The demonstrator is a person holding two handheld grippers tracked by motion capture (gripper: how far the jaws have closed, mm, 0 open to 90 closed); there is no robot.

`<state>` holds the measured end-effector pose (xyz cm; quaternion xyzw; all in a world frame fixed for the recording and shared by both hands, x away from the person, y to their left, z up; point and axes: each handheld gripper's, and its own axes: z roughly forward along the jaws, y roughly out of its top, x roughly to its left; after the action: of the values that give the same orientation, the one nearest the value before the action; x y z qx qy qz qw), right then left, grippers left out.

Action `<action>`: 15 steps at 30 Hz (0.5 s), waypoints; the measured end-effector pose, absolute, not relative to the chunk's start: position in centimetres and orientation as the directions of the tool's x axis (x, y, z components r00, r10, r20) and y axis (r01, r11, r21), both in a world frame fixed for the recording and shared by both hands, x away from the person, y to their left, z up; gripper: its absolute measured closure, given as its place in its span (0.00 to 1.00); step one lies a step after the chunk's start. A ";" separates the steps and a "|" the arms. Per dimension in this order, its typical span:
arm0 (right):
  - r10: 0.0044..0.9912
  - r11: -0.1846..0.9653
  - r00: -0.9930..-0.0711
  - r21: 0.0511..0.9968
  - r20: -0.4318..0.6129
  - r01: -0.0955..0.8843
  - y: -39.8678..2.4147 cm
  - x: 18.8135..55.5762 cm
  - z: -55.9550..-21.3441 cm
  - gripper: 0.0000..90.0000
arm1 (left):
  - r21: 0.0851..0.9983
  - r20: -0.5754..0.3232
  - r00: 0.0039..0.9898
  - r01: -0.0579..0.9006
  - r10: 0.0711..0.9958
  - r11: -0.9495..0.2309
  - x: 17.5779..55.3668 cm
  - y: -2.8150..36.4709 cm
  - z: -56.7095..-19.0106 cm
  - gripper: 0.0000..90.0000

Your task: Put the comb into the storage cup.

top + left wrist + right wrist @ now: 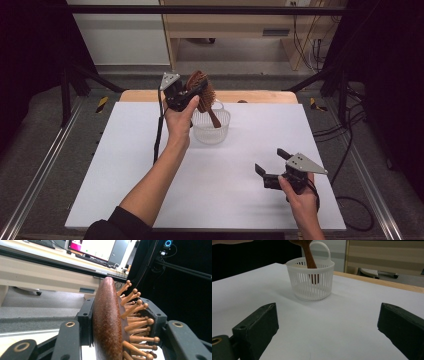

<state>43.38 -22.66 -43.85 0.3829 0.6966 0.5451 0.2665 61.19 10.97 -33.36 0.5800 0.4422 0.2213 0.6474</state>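
Observation:
A brown wooden hairbrush (201, 90) with peg bristles is held upright over the white slatted basket (224, 131). Its handle (309, 257) points down into the basket. My left gripper (192, 96) is shut on the brush head (107, 322), one jaw against its smooth back and the other over the bristles. My right gripper (270, 162) rests low near the front right of the white table, open, with nothing between its jaws. In the right gripper view the basket (312, 281) stands ahead of those jaws, some way off.
The white table top (125, 170) has bare room to the left and in front of the basket. A wooden strip (260, 96) runs along the far edge. Dark frame posts and cables flank the table on both sides.

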 end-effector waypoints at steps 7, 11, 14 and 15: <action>0.823 0.114 -0.566 0.963 0.046 0.245 -22.6 43.4 -43.9 0.04 | 0.945 -0.322 0.514 0.225 0.795 0.237 61.4 10.8 -33.8 0.57; 0.824 0.114 -0.565 0.963 0.045 0.244 -22.6 43.4 -43.9 0.04 | 0.944 -0.325 0.515 0.233 0.793 0.234 61.6 10.6 -34.3 0.57; 0.824 0.117 -0.565 0.963 0.042 0.243 -22.6 43.4 -43.9 0.04 | 0.941 -0.331 0.512 0.241 0.793 0.237 61.6 10.6 -34.6 0.57; 0.823 0.117 -0.566 0.963 0.043 0.243 -22.6 43.4 -43.9 0.04 | 0.940 -0.333 0.511 0.241 0.792 0.240 61.7 10.6 -34.8 0.57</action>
<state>43.38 -22.58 -43.93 0.3820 0.6982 0.5435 0.2669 61.66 10.59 -34.77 0.5787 0.4466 0.2124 0.6486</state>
